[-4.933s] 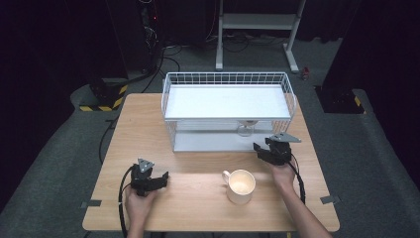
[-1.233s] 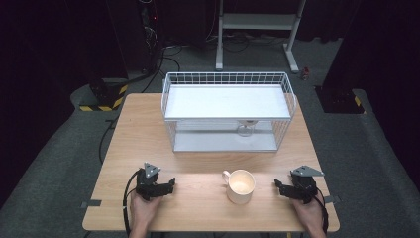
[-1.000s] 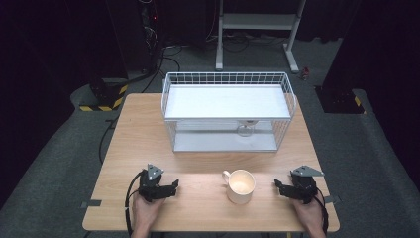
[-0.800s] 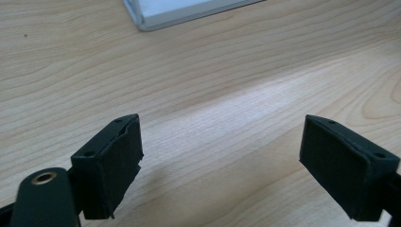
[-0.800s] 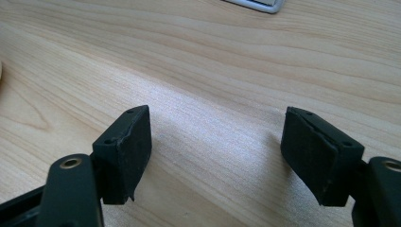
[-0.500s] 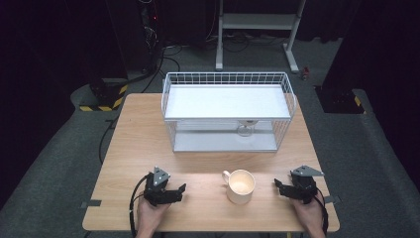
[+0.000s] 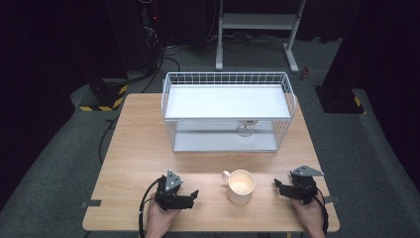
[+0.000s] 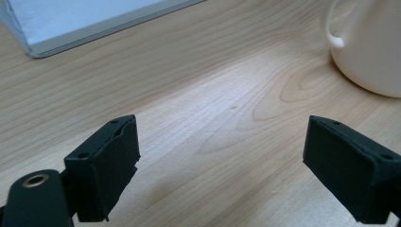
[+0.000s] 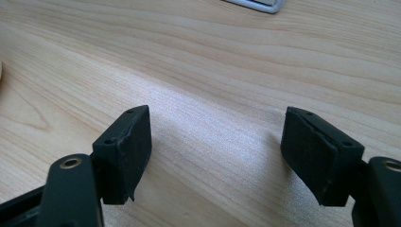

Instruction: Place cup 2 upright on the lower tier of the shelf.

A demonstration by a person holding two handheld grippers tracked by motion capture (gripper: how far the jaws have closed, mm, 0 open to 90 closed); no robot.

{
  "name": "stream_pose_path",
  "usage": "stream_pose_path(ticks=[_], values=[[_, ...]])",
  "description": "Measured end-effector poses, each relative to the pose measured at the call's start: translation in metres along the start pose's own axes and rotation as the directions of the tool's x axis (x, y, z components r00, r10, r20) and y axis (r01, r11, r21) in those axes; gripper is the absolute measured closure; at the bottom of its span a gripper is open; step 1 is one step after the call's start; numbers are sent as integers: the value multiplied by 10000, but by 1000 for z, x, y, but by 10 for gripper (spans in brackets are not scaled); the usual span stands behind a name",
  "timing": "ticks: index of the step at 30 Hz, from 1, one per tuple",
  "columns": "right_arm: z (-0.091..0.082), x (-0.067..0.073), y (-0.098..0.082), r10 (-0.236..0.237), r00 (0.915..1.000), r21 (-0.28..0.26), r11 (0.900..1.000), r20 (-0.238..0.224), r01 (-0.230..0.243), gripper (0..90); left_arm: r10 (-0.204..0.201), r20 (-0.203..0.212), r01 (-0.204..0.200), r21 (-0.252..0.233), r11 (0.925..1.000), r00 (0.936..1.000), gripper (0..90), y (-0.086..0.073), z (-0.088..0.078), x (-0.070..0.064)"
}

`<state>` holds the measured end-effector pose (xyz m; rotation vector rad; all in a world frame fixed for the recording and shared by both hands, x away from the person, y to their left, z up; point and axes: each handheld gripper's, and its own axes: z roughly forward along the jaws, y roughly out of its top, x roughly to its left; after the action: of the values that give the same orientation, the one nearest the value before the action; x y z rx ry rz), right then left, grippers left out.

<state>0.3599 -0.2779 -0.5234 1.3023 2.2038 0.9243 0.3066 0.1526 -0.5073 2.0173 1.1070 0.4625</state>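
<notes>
A cream mug (image 7: pixel 241 186) stands upright near the table's front edge, its handle turned to the left. My left gripper (image 7: pixel 192 197) lies low over the wood a short way left of it and points at it. In the left gripper view the gripper (image 8: pixel 231 175) has nothing between its pads, its jaws have just been opening a little further, and the mug (image 8: pixel 369 47) sits ahead at the upper right. Right of the mug, my right gripper (image 7: pixel 278 187) points left. In its own view the right gripper (image 9: pixel 220 156) stands open over bare wood.
A white wire rack (image 7: pixel 228 82) with a white shelf stands at the back of the wooden table (image 7: pixel 138 148). A clear glass (image 7: pixel 245 129) sits under that shelf. The rack's base (image 8: pixel 94 23) shows ahead of the left gripper. Dark floor and cables surround the table.
My left gripper has slid right along the front edge toward the mug. The right gripper, earlier up by the rack, rests at the front right and has held still over the last second.
</notes>
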Motion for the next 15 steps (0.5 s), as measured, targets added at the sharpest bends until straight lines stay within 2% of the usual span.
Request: stream_pose_path(ticks=[2,11,15], values=[[0,0,0,-21,10000,-7,10000,1,21,255,-36,102,36,5,10000,9999,116,0,1,-3],[0,0,0,11,10000,7,10000,0,-11,255,362,414,-367,126,9992,9985,99,2,6,-17],[0,0,0,6,10000,3,10000,1,-6,255,342,590,-349,103,9993,9977,98,3,7,-23]])
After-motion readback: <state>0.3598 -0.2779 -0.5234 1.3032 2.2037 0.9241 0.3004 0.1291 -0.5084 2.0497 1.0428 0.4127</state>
